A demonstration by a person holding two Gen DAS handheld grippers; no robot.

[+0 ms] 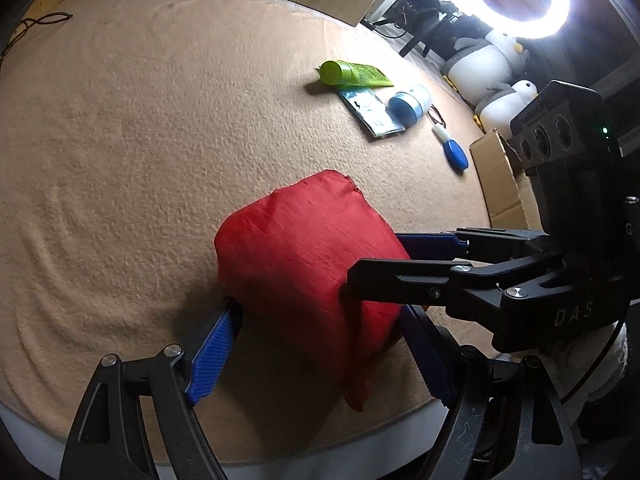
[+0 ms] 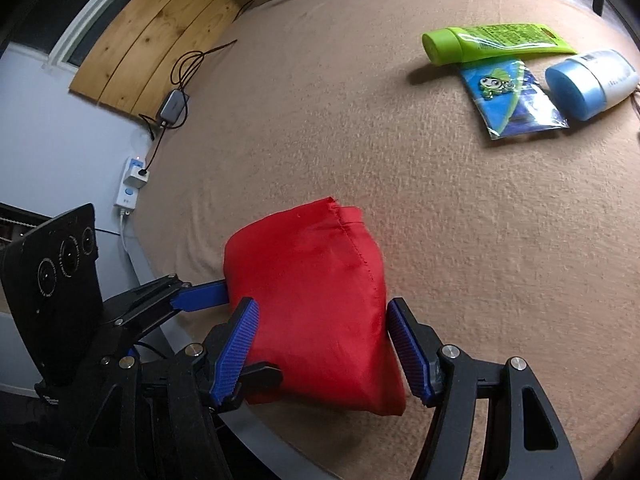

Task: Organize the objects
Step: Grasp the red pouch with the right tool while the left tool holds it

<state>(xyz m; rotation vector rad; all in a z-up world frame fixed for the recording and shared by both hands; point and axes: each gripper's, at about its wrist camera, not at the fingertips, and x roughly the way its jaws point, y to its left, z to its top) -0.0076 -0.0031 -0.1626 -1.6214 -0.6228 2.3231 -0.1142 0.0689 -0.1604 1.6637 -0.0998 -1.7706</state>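
Here, at the near edge of the tan blanket [image 2: 440, 240], a red cloth bag [image 2: 316, 300] sits between both grippers — left gripper [image 1: 320, 344] spread wide, right gripper [image 2: 320, 344] pressing its sides — while a green tube [image 2: 492, 42], sachet [image 2: 516, 100] and blue-capped jar [image 2: 588, 82] lie beyond.

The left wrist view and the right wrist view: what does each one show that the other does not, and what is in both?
Only the left wrist view shows the ring light, two plush penguins, a cardboard box and a small blue-capped bottle.

Only the right wrist view shows the wooden board and the power strip.

Both show the red cloth bag between the left gripper and the right gripper, plus the green tube, blue packet and blue-lidded jar.
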